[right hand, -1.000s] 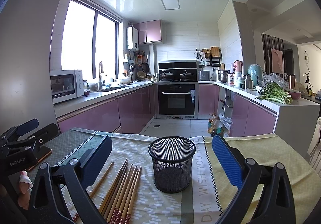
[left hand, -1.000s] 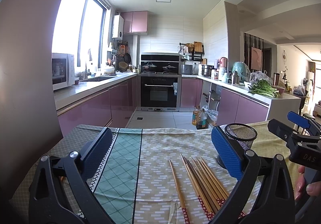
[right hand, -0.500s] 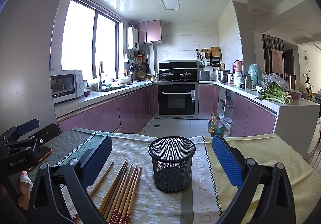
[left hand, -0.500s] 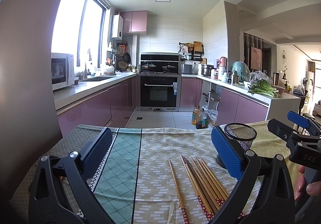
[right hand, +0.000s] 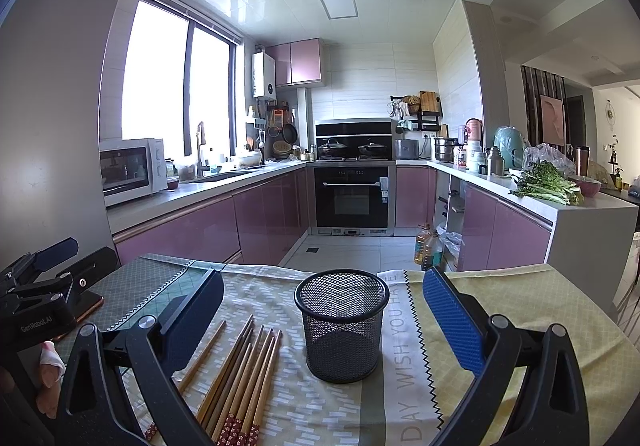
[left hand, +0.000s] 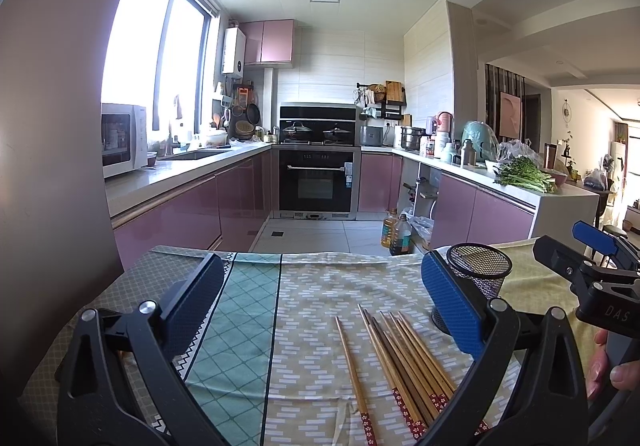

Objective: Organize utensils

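Chopsticks (right hand: 240,374) lie loose on our worktop (right hand: 520,310), just left of the empty mesh cup (right hand: 342,326). Both tools, left (left hand: 320,310) and right (right hand: 320,318), gape, holding nothing. Light, stiff, apt to roll: we judge a mid-shaft pinch best.

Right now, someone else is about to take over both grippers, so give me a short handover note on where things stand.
Left gripper: open, holding nothing, hovering over the tablecloth.
Right gripper: open, holding nothing, with the mesh cup in front of it.
Chopsticks: lying loose on the cloth left of the cup, one a little apart from the bunch.
Mesh cup: upright, nothing visible in it.
Done: nothing yet.
Left: pick up the chopsticks and stand them in the cup.
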A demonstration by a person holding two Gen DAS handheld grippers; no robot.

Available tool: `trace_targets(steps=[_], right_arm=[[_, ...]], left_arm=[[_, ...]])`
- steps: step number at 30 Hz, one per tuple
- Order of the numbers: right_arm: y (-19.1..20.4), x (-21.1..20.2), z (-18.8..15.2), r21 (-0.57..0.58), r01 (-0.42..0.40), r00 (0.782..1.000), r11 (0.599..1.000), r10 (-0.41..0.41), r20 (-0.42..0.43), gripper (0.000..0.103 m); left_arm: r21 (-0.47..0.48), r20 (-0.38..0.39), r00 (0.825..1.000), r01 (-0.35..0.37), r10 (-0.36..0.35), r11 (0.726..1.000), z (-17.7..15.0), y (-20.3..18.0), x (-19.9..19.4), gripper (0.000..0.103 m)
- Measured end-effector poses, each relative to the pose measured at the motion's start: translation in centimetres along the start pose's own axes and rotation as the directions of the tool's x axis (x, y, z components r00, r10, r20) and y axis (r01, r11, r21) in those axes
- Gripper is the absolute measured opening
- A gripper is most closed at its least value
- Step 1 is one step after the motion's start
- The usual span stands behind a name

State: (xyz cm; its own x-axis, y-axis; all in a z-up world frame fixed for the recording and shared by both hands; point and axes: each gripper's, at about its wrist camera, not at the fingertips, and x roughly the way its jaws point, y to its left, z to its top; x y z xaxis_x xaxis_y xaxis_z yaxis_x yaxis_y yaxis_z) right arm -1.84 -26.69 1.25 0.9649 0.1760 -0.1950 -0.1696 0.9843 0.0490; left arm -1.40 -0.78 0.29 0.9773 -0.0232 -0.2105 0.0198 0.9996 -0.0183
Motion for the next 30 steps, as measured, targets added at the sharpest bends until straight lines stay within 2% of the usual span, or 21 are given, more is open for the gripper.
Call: trace_targets(steps=[22,30], right_arm=[[-0.2,0.5,-0.2,0.005,-0.004,1.0,1.0,0.005,-0.01,0.097],[-0.2,1.1,-0.6,0.013,-0.036,0.998,0.999,0.036,-0.043,0.097]], left_arm=[[0.002,-0.018,1.0,0.008,-0.007,1.0,-0.3,-0.3,0.5,0.097],[0.003,-0.062,0.998,0.033,-0.033,0.999,-0.5,-0.3,1.3,0.097]])
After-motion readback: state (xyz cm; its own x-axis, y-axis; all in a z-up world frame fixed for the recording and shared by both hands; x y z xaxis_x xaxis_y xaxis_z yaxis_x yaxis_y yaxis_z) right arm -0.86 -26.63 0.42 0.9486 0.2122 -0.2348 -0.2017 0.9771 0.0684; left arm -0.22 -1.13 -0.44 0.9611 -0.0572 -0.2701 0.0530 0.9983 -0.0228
